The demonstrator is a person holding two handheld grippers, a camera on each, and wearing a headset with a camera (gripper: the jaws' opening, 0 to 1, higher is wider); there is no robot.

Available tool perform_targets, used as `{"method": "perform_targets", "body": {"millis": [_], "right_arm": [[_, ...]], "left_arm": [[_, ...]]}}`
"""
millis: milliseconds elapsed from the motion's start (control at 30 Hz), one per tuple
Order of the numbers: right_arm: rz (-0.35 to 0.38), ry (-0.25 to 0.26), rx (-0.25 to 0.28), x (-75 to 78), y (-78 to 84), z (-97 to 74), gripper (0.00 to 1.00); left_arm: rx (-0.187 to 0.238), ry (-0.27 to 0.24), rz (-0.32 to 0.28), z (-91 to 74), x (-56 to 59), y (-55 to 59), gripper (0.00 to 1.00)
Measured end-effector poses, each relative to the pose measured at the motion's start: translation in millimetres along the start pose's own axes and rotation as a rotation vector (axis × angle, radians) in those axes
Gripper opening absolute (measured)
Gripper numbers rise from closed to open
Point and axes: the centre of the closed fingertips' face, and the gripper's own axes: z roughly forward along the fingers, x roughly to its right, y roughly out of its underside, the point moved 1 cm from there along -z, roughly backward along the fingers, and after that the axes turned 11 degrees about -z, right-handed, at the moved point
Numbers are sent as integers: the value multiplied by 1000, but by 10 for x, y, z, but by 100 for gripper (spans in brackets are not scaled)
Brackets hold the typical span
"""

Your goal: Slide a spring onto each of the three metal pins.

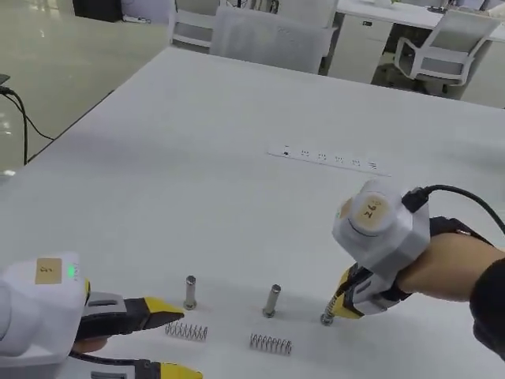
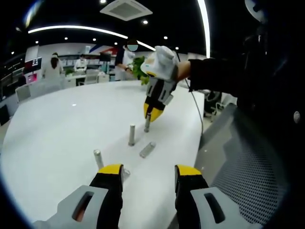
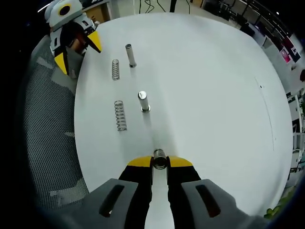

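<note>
Head view: right tool (image 1: 341,304) clamped on a small coiled steel spring (image 1: 328,313), likely seating it over the third pin, which the jaws hide, near the white tabletop's (image 1: 237,158) front edge. Left gripper view: left tool (image 2: 149,174) open, empty, held clear. Right gripper view: two upright grey metal pins (image 3: 144,101) bare, two loose springs (image 3: 120,115) lying beside them; nothing blocks access.

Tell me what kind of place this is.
Most likely an open-plan office: a big white table with a built-in socket strip, office chairs behind it, and a ceiling vent overhead.
</note>
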Motion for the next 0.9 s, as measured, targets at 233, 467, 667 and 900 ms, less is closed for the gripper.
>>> {"method": "perform_targets", "body": {"millis": [233, 467, 667, 900], "right_arm": [[11, 3, 2, 1, 7, 53, 8], [16, 5, -11, -4, 44, 100, 8], [21, 6, 2, 6, 29, 94, 8], [9, 15, 5, 11, 25, 105, 14]], "left_arm": [[-3, -2, 0, -3, -4, 6, 37], [-5, -3, 1, -6, -5, 11, 37], [-9, -2, 3, -6, -2, 16, 37], [-10, -2, 3, -8, -6, 17, 37]]}}
